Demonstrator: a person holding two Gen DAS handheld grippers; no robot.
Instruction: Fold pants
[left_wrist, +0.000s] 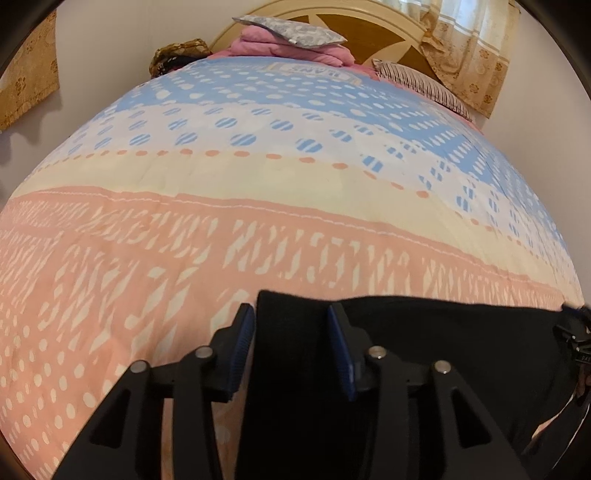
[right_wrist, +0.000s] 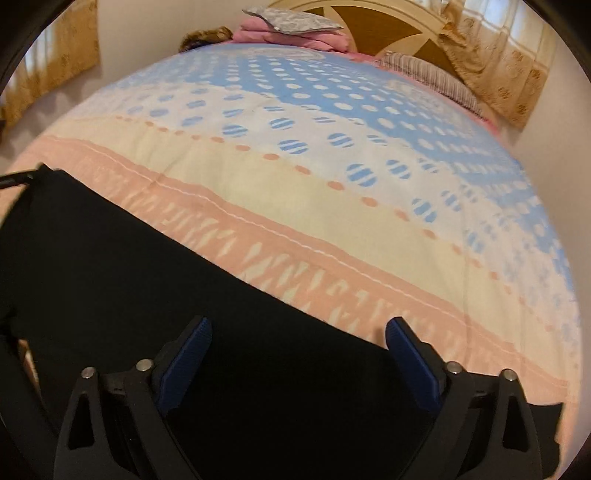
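Observation:
Black pants (left_wrist: 443, 350) lie flat on the pink end of a patterned quilt (left_wrist: 258, 229). They run from my left gripper off to the right. My left gripper (left_wrist: 291, 310) points down over the pants' left end. Its blue pads (left_wrist: 243, 350) stand a little apart with the black cloth lying between and under them, not pinched. In the right wrist view the pants (right_wrist: 147, 266) fill the lower left. My right gripper (right_wrist: 299, 325) hangs wide open over their far edge, and its pads (right_wrist: 410, 358) hold nothing.
The quilt (right_wrist: 332, 177) covers the whole bed. At the head end are a wooden headboard (left_wrist: 388, 29), a folded pink blanket with a grey pillow (left_wrist: 295, 33) on top, and a striped pillow (left_wrist: 424, 85). Gold curtains (left_wrist: 472, 55) hang at the back right.

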